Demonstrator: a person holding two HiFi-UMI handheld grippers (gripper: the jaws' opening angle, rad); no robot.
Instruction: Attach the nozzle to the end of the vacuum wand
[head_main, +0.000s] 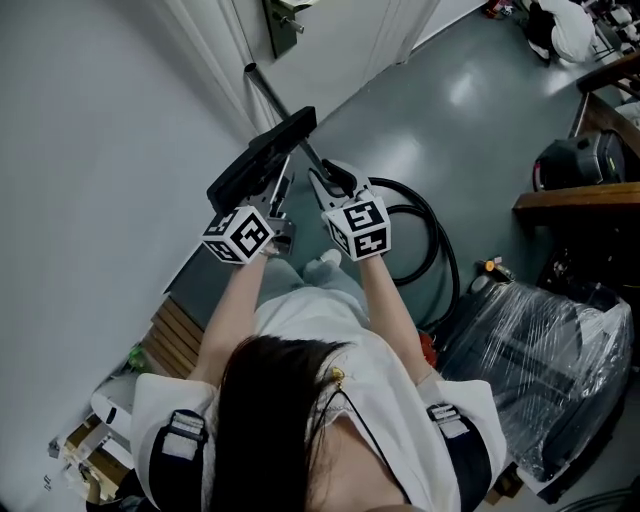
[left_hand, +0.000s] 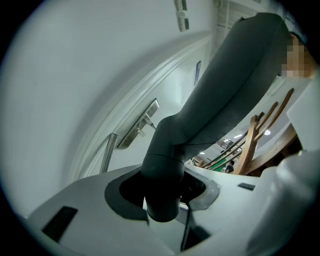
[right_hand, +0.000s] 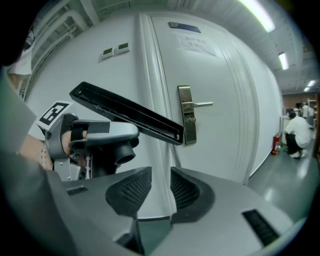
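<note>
My left gripper (head_main: 278, 192) is shut on the dark grey neck (left_hand: 220, 90) of the black floor nozzle (head_main: 262, 157), and its jaws (left_hand: 162, 200) clamp the neck's round end. The wide nozzle head (right_hand: 127, 112) hangs slanted in front of the door. The thin metal vacuum wand (head_main: 285, 112) leans against the wall and runs down toward my right gripper (head_main: 335, 180). In the right gripper view, my right gripper (right_hand: 160, 187) has a narrow gap between its ribbed pads (right_hand: 135, 190), and nothing sits between them. Whether it touches the wand I cannot tell.
A white door with a metal handle (right_hand: 189, 114) stands straight ahead. A black hose (head_main: 430, 235) loops on the green floor to the right. Further right are a vacuum body (head_main: 585, 160), a wooden bench (head_main: 575, 200) and a plastic-wrapped bulk (head_main: 545, 350). A person crouches far right (right_hand: 295, 132).
</note>
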